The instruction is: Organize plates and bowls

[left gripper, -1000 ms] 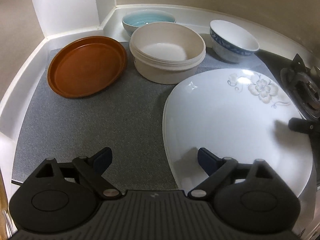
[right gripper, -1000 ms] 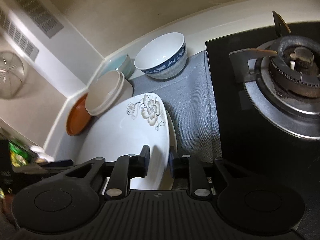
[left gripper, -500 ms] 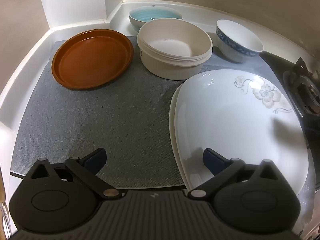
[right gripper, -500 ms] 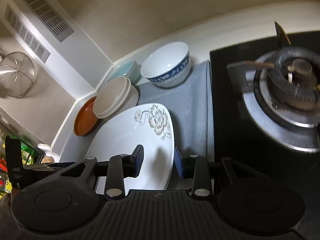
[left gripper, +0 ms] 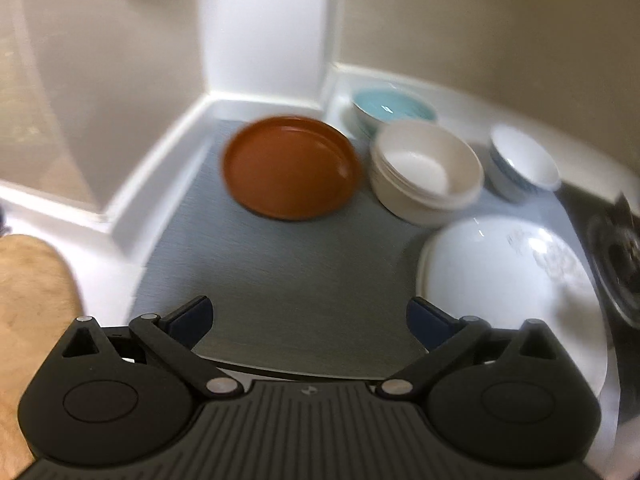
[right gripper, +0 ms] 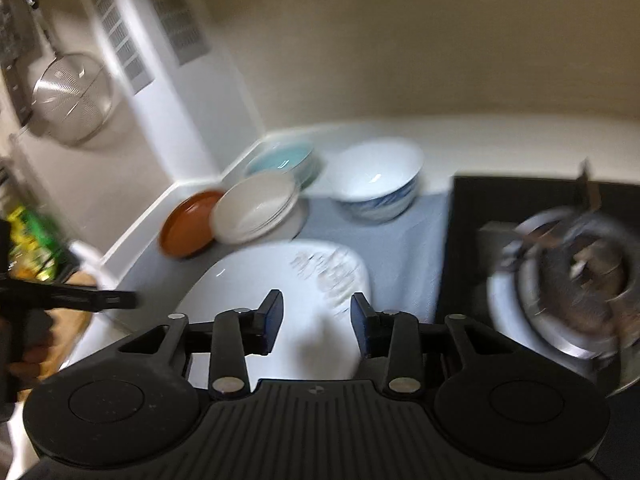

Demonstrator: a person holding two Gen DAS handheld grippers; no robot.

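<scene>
On the grey mat (left gripper: 288, 272) lie a white flowered plate (left gripper: 508, 280) (right gripper: 280, 280) on another white plate, a brown plate (left gripper: 288, 168) (right gripper: 186, 224), a stack of cream bowls (left gripper: 426, 174) (right gripper: 256, 208), a teal bowl (left gripper: 392, 110) (right gripper: 282, 160) and a blue-patterned white bowl (left gripper: 522, 166) (right gripper: 378, 178). My left gripper (left gripper: 310, 312) hangs wide open over bare mat, left of the white plates. My right gripper (right gripper: 316, 306) hovers above the flowered plate; its jaws are opening and the pads touch nothing.
A gas burner (right gripper: 568, 276) on black glass sits right of the mat. White walls close the back-left corner (left gripper: 264, 40). A wire strainer (right gripper: 70, 100) hangs on the left wall. A wooden board (left gripper: 32, 276) lies at the left.
The right gripper has let go of the flowered plate's rim, widened and risen. The left gripper has drawn back, up and to the left, off the plate. Both views are now blurred.
</scene>
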